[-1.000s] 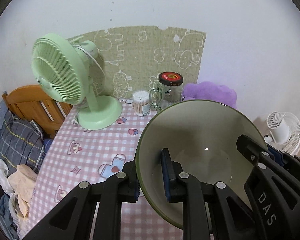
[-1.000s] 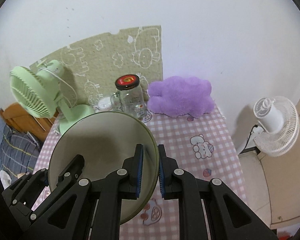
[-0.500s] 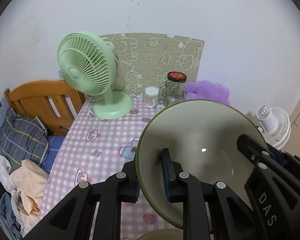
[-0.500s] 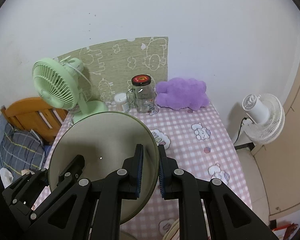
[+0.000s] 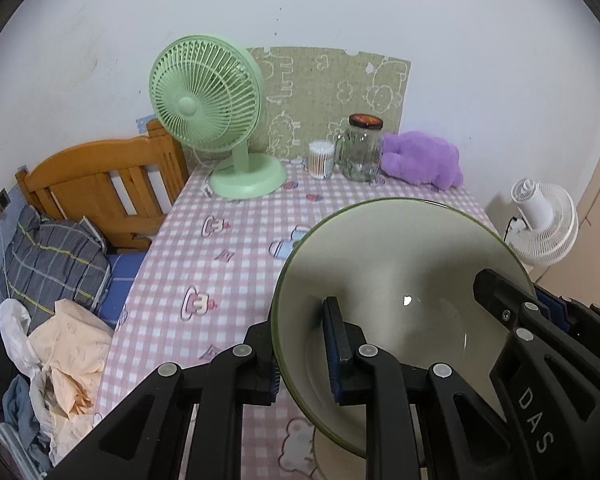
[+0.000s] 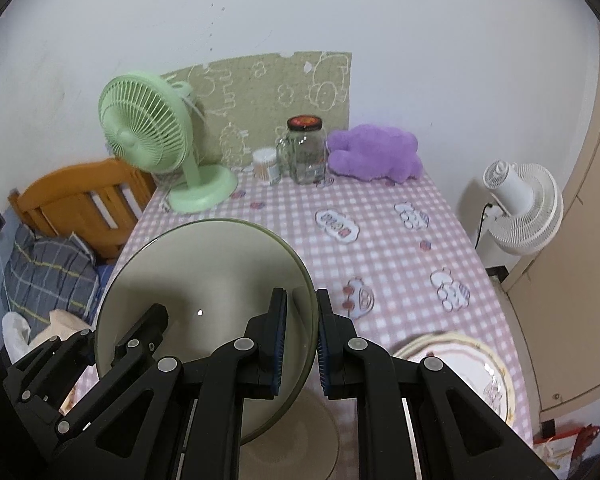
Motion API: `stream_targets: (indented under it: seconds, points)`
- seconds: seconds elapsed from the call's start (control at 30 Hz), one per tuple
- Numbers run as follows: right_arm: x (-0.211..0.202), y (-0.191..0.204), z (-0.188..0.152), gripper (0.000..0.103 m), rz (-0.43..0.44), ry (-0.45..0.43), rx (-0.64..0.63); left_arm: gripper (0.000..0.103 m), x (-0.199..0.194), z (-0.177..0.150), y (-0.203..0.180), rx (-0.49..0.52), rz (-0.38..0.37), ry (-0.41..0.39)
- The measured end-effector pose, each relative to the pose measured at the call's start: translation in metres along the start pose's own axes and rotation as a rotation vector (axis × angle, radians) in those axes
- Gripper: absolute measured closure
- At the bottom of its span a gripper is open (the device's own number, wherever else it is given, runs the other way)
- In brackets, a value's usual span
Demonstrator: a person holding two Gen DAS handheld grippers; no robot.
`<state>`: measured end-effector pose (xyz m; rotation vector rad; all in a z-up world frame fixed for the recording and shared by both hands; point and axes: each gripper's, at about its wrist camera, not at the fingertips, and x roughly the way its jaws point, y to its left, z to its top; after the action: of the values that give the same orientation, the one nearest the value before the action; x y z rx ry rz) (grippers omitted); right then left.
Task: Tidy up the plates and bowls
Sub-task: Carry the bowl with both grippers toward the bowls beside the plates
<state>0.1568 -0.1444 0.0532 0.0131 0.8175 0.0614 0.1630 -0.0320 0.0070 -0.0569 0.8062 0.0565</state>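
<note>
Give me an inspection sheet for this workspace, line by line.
Surface: table under pink checked cloth with cartoon prints.
Job's things: green-rimmed bowl held off the table by both grippers; stacked plates at the near right; another beige dish beneath the bowl.
Clutter: green fan, cotton swab cup, glass jar, purple plush along the wall.
Grippers: left gripper and right gripper each clamp the rim on opposite sides.
Cables: black cord at the white fan.
Surroundings: wooden bed, pillow, clothes.

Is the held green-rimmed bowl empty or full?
Empty: the bowl shows a bare glazed inside with one light glint, both claws clamped on its rim.
</note>
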Motion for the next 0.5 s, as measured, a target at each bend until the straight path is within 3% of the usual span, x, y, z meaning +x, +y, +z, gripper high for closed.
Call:
stream_targets:
  seconds: [0.5]
  points:
    - [0.013,-0.001,-0.053,0.086,-0.019,0.078,0.011,0.087,0.017,-0.048,0.001,0.035,-0.038,0.085]
